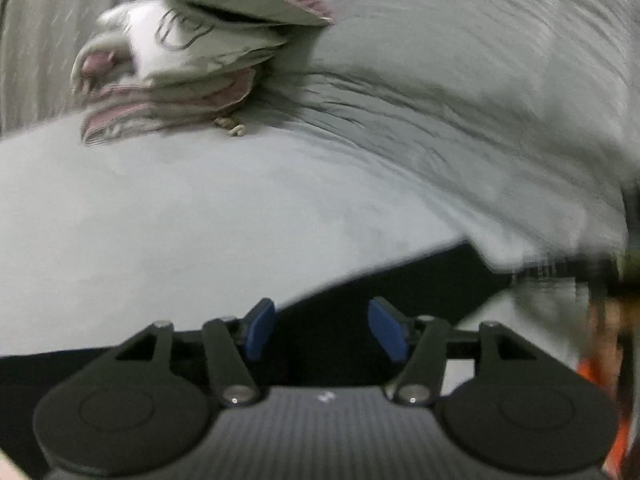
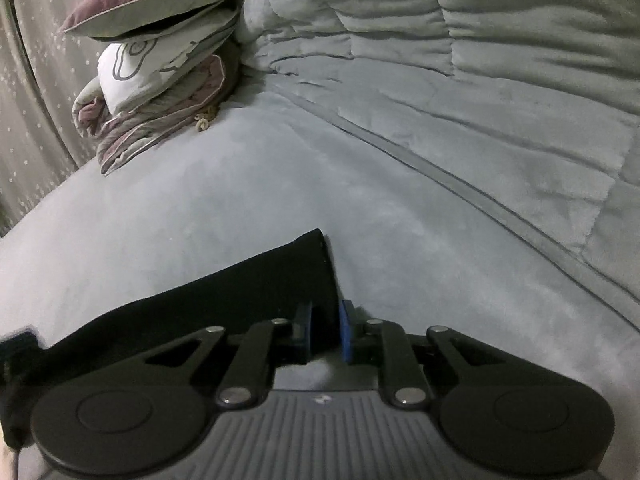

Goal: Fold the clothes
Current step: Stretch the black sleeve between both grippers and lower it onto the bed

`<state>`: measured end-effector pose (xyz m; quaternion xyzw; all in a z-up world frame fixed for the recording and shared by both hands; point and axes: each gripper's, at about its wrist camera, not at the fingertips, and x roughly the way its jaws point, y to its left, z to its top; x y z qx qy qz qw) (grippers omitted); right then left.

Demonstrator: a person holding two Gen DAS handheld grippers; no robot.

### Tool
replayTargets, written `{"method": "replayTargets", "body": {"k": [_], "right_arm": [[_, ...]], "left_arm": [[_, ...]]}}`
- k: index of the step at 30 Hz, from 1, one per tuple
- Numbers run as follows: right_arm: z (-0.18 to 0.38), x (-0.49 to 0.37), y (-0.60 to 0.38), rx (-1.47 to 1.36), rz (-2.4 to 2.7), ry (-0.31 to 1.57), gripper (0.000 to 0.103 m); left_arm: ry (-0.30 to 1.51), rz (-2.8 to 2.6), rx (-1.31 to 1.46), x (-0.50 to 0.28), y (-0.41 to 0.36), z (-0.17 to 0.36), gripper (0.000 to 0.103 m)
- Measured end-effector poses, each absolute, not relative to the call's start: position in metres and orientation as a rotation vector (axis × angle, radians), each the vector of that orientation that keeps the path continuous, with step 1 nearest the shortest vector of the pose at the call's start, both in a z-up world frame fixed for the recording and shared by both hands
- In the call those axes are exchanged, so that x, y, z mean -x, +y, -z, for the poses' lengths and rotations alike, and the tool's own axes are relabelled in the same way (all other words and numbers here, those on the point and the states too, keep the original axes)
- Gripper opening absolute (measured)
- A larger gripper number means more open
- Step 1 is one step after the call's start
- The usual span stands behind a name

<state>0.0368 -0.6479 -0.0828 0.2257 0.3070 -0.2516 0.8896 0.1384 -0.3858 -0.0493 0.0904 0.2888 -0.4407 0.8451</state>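
A black garment [image 2: 256, 288] lies flat on the grey bed, its far corner pointing away from me. In the right wrist view my right gripper [image 2: 326, 330] has its blue pads close together around the garment's right edge, with black cloth between them. In the left wrist view, which is motion-blurred, my left gripper [image 1: 322, 328] is open with its blue pads wide apart, over the black garment [image 1: 360, 292] near its edge. Nothing is held between the left pads.
A grey bed sheet [image 2: 200, 208] covers the mattress. A rumpled grey quilt [image 2: 500, 80] lies at the right and back. A stack of purple and white pillows and bedding [image 2: 160, 60] sits at the back left, also in the left wrist view [image 1: 192, 60]. A dotted curtain [image 2: 28, 120] hangs at the left.
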Motion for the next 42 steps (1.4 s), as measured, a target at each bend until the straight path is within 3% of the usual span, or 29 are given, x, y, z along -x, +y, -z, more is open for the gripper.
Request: {"method": "replayTargets", "body": {"k": [8, 17, 19, 22, 30, 32, 34, 35, 36, 38, 42], "right_arm": [[0.075, -0.03, -0.642, -0.46, 0.505, 0.634, 0.017], [0.078, -0.03, -0.639, -0.46, 0.484, 0.648, 0.017], [0.084, -0.038, -0.636, -0.417, 0.495, 0.682, 0.017], [0.081, -0.041, -0.629, -0.344, 0.515, 0.685, 0.006], [0.074, -0.036, -0.615, -0.143, 0.638, 0.773, 0.006], [0.076, -0.037, -0.616, -0.147, 0.642, 0.787, 0.007], [0.073, -0.035, -0.618, -0.174, 0.649, 0.769, 0.01], [0.071, -0.034, -0.619, -0.188, 0.653, 0.76, 0.018], [0.069, -0.03, -0.622, -0.223, 0.647, 0.728, 0.029], [0.064, -0.022, -0.627, -0.279, 0.642, 0.664, 0.035], [0.059, -0.021, -0.631, -0.332, 0.596, 0.567, 0.036]], "left_arm": [[0.504, 0.978, -0.503, -0.095, -0.398, 0.09, 0.055], [0.494, 0.993, -0.532, -0.096, -0.424, 0.098, 0.028], [0.503, 1.008, -0.521, -0.096, -0.426, 0.097, 0.009], [0.529, 1.051, -0.452, -0.097, -0.422, 0.089, 0.006], [0.667, 1.213, -0.367, -0.103, -0.415, 0.087, 0.008], [0.672, 1.222, -0.374, -0.103, -0.415, 0.091, 0.012], [0.663, 1.236, -0.324, -0.104, -0.408, 0.085, 0.04], [0.649, 1.242, -0.303, -0.104, -0.403, 0.08, 0.044], [0.633, 1.239, -0.29, -0.105, -0.398, 0.077, 0.047], [0.604, 1.189, -0.288, -0.114, -0.388, 0.068, 0.05], [0.586, 1.036, -0.289, -0.145, -0.367, 0.059, 0.053]]}}
